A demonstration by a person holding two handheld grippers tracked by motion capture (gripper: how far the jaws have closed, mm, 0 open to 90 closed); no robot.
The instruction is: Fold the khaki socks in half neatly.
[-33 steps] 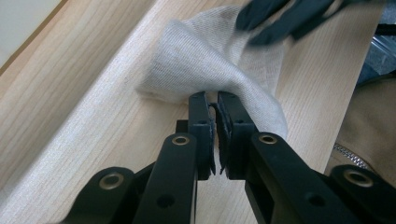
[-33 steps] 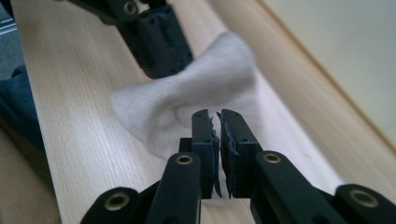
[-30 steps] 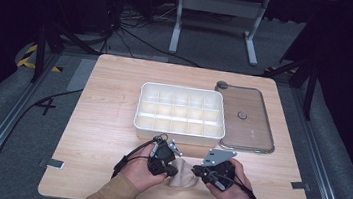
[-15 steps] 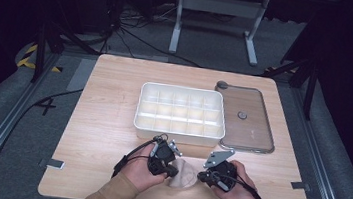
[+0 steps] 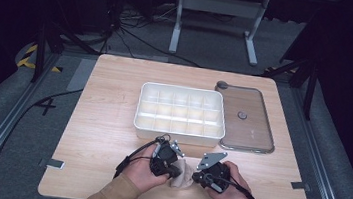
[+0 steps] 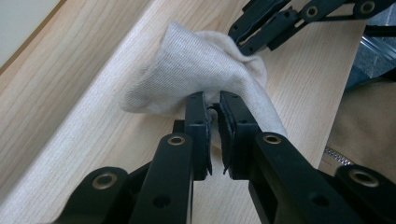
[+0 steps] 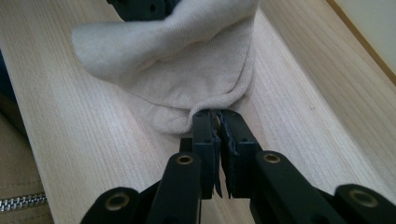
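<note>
Near bench edge: I'm holding a beige sock (image 5: 183, 175) between both grippers;
Left gripper (image 6: 213, 103): fingers are pinching its fabric;
Right gripper (image 7: 216, 116): fingers are pinching its hem

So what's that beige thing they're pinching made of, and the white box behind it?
The beige piece looks like soft knitted fabric, probably cotton: fine ribbing shows and it drapes in folds. The white box looks like moulded plastic, smooth and slightly glossy, with thin divider walls.

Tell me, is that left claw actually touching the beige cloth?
Touching. In the left gripper view, the left gripper has its fingers shut on a fold of the beige cloth, the fabric pinched between them.
</note>
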